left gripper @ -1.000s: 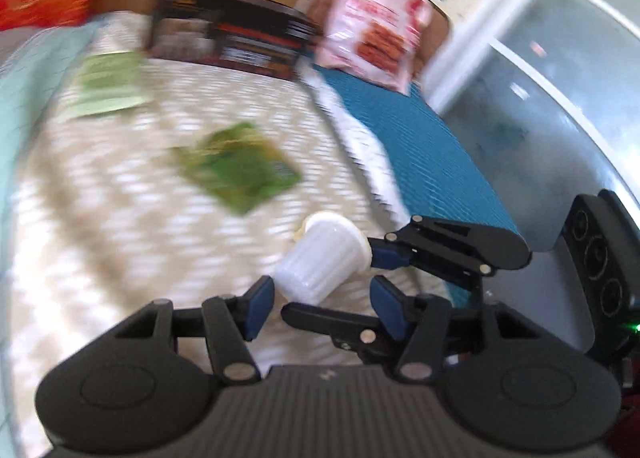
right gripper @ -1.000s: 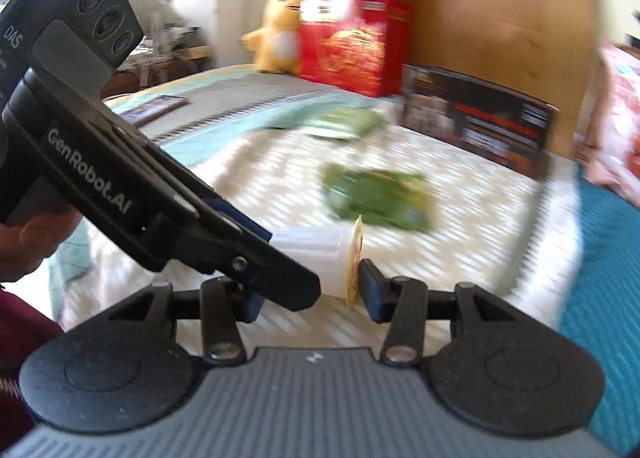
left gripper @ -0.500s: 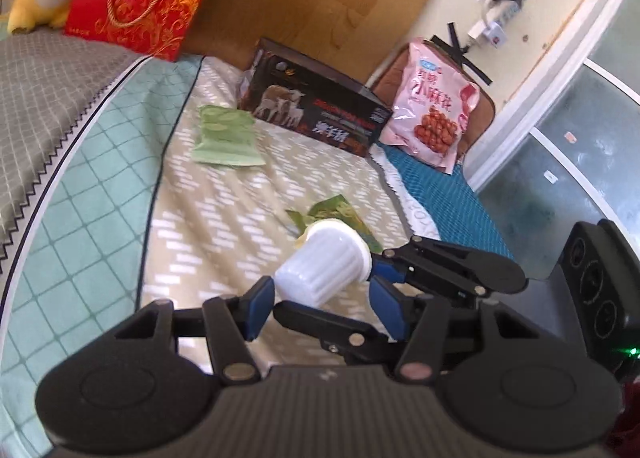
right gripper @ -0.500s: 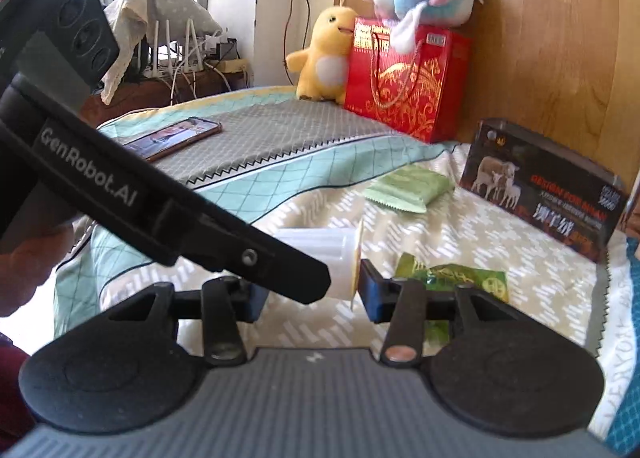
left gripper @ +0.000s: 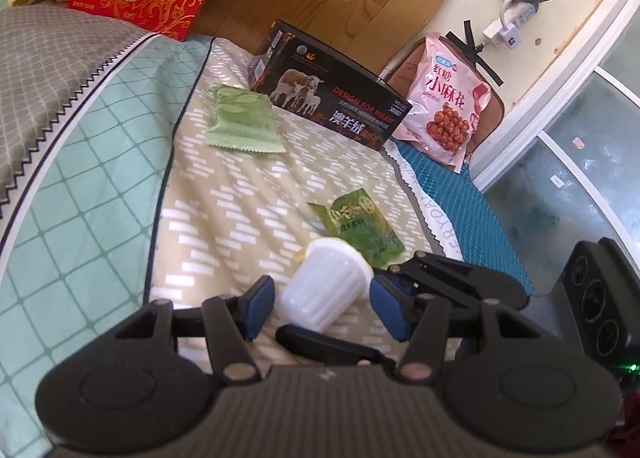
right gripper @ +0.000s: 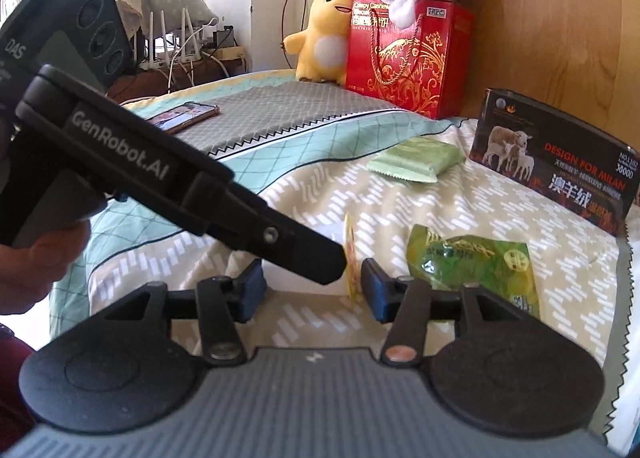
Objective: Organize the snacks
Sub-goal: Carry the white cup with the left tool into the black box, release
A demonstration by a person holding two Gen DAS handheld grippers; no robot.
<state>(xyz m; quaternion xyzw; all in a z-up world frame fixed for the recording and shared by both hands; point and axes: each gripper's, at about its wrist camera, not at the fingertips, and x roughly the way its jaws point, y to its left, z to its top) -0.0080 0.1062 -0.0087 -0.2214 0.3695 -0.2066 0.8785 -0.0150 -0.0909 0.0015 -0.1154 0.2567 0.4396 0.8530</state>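
Hanging above the bed (left gripper: 240,198), the jelly cup (left gripper: 324,290) lay between both claws: your right claw (right gripper: 313,288) clamped it base to lid, while your left claw (left gripper: 324,302) straddled its ribbed sides, contact there impossible to tell.

1. Left gripper (left gripper: 325,308): tilted down, pads flanking the white plastic cup (left gripper: 324,290); can't tell if they're actually pressing.
2. Right gripper (right gripper: 312,292): crosses the left one and pinches the cup end to end, though its jaws just eased a touch wider.
3. Left hand (right gripper: 36,254) is wrapped round its handle.
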